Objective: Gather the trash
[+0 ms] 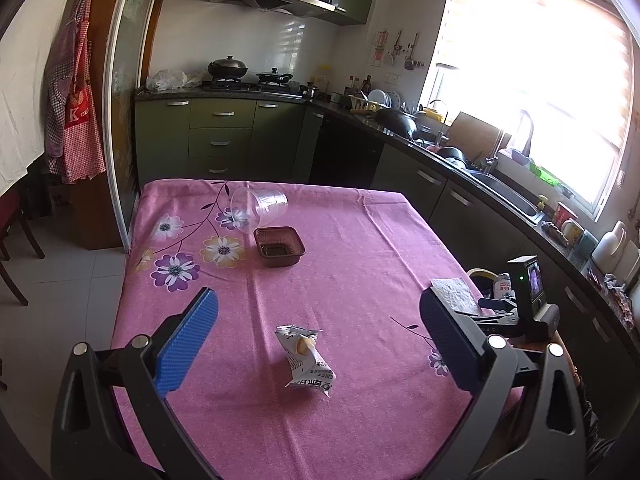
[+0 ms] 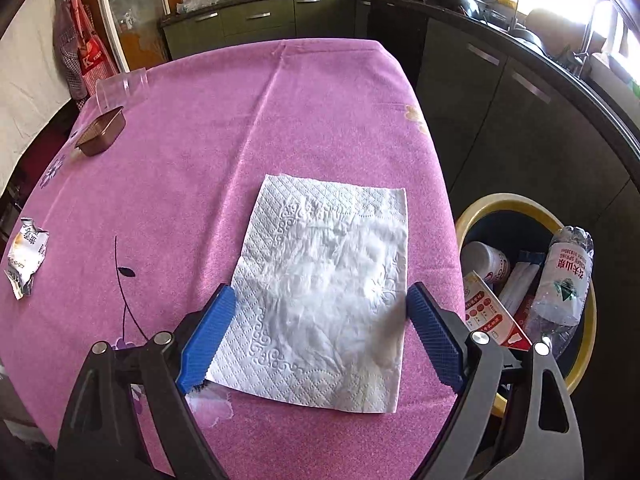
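My left gripper (image 1: 318,340) is open above a crumpled silver snack wrapper (image 1: 306,358) on the pink tablecloth (image 1: 360,240); the wrapper lies between its blue pads. A brown plastic tray (image 1: 279,246) and a tipped clear cup (image 1: 259,206) lie farther back. My right gripper (image 2: 320,332) is open over a flat white paper napkin (image 2: 324,292), its pads at the napkin's two sides. The wrapper (image 2: 26,256), tray (image 2: 101,136) and cup (image 2: 122,90) show at the left of the right wrist view. The right gripper (image 1: 520,312) shows at the table's right edge in the left wrist view.
A yellow-rimmed trash bin (image 2: 516,204) stands at the table's right side, holding a plastic bottle (image 2: 562,280), a white cup and cartons. Dark kitchen cabinets (image 1: 224,136) and a cluttered counter (image 1: 500,184) run behind and to the right. A chair (image 1: 16,232) stands at the left.
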### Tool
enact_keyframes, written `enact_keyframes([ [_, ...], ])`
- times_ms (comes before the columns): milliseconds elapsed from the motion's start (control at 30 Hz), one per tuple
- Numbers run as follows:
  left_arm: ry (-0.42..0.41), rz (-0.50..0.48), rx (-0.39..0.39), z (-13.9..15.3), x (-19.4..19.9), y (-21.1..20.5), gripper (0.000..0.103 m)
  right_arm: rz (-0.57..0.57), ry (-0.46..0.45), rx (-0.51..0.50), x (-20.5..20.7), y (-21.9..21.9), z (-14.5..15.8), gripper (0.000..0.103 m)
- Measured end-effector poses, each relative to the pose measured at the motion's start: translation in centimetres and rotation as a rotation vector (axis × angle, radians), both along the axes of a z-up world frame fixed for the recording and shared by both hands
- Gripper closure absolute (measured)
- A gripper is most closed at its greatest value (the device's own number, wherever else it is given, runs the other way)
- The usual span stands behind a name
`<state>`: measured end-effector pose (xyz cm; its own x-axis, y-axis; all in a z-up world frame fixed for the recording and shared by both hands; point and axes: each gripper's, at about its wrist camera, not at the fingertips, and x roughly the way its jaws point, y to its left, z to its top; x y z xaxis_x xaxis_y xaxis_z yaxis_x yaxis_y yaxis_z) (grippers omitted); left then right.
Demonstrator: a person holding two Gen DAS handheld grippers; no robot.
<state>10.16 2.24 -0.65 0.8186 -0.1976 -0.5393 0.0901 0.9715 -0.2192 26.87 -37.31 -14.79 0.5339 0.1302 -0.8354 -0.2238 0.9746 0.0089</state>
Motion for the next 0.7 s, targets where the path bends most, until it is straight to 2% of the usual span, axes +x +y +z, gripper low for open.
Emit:
enact_keyframes([
  [67,0.002,0.000,-0.003,0.0,0.1,0.1,0.007,-0.007,0.002,0.002,0.1,-0.1,0.1,0.018],
  [100,0.004,0.001,-0.004,-0.1,0.1,0.1,0.007,-0.008,0.001,0.003,0.1,0.1,0.1,0.022],
  [167,0.005,0.000,-0.006,-0.2,0.1,0.1,0.007,-0.013,-0.003,0.008,0.0,-0.1,0.5,0.037],
  [233,0.007,-0.001,-0.009,-0.2,0.2,0.1,0.007,-0.019,-0.002,0.023,0.0,-0.2,0.9,0.072],
  [300,0.009,-0.003,-0.010,-0.2,0.3,0.1,0.007,-0.026,0.010,0.060,0.1,-0.6,1.0,0.090],
  [333,0.009,-0.004,-0.010,-0.3,0.3,0.1,0.007,-0.027,0.015,0.079,0.1,-0.8,1.1,0.095],
  [400,0.011,-0.005,-0.008,-0.3,0.4,0.0,0.007,-0.030,0.017,0.109,0.1,-1.2,1.1,0.099],
  [533,0.010,-0.001,-0.007,-0.2,0.4,0.1,0.007,-0.032,-0.003,0.143,-0.6,-1.5,1.6,0.100],
  [700,0.009,0.001,-0.006,-0.1,0.5,0.1,0.007,-0.051,-0.100,0.178,-2.4,-3.4,5.4,0.100],
])
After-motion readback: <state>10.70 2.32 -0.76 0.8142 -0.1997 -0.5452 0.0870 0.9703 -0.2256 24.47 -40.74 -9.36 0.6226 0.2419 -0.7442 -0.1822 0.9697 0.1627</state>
